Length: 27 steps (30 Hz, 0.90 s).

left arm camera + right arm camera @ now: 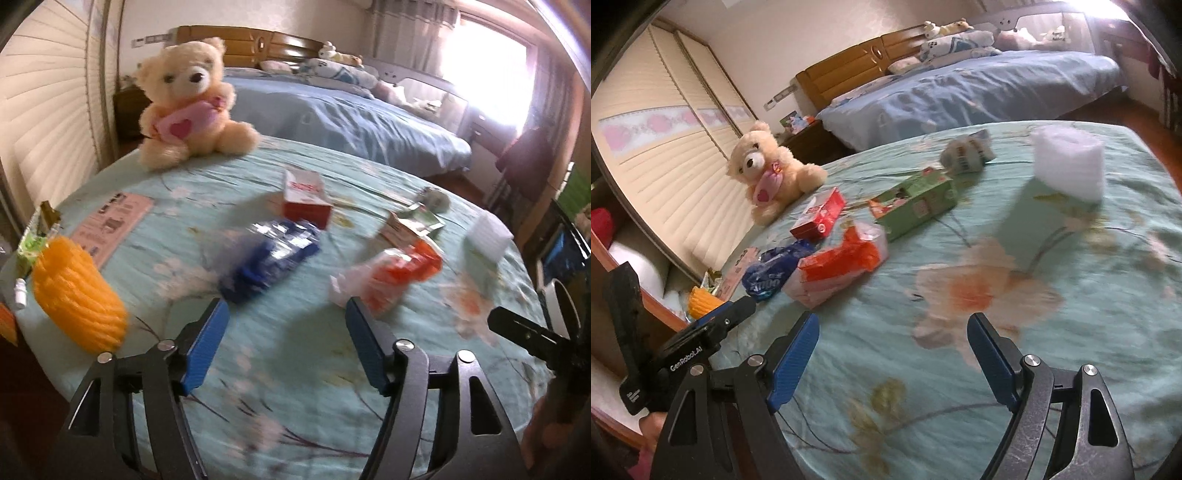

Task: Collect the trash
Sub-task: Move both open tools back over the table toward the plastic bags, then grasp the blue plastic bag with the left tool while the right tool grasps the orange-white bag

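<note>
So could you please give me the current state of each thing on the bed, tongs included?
Left tongs: open, empty.
Right tongs: open, empty.
Blue wrapper: crumpled, lying flat.
Orange-red packet: crumpled, lying down.
Red box: flap open.
Green carton: on its side.
Teddy bear: sitting upright.
White roll: standing on end.

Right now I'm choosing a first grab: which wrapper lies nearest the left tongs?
The blue wrapper, just ahead of the left tongs; the orange-and-white wrapper lies further right.
</note>
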Available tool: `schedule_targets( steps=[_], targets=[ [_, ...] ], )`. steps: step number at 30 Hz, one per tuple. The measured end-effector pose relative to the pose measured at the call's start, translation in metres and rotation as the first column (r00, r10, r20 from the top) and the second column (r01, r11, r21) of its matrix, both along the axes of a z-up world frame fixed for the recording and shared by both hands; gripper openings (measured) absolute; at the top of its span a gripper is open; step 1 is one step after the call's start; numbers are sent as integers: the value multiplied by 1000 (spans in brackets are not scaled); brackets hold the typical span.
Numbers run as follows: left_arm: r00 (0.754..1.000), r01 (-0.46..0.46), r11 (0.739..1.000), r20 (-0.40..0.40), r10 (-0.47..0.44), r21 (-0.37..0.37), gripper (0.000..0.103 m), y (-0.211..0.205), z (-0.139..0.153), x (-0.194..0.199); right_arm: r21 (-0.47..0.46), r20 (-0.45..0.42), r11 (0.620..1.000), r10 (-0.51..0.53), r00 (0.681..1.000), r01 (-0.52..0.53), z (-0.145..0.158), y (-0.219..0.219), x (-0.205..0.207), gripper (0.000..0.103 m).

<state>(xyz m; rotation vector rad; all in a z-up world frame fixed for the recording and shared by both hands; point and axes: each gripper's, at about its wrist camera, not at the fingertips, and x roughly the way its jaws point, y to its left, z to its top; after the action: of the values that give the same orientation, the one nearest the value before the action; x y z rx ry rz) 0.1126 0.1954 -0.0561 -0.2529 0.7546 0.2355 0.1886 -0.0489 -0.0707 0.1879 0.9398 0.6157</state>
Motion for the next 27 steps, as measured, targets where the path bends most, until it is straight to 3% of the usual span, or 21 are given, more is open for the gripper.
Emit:
schedule_targets(
  steps=[15,17,18,19,20,22,27],
  targets=[
    [999,4,999,-34,-3,34,72,26,-16,35,83,-84,997,11,996,-4,-20,46,47,84],
    [999,20,999,-31,-19,31,68,26,-18,38,88,-94,996,12,995,-4,-24,52,52,84],
    [999,28,999,-32,-27,30,57,25,-19,39,87,-101,996,14,995,-5,-26,54,54,82],
    [999,37,999,-37,-36,30,47,24,-20,40,86,-103,996,16,995,-7,-28,57,56,76],
    [998,45,999,-44,-44,28,44,23,-22,42,84,-102,996,19,995,-10,-29,58,56,70],
    [998,54,998,-38,-53,31,39,21,-22,43,77,-97,997,29,995,-21,-31,61,57,44],
    [994,111,993,-29,-110,30,25,7,-19,42,64,-54,997,54,997,-51,-24,61,47,30]
  ],
)
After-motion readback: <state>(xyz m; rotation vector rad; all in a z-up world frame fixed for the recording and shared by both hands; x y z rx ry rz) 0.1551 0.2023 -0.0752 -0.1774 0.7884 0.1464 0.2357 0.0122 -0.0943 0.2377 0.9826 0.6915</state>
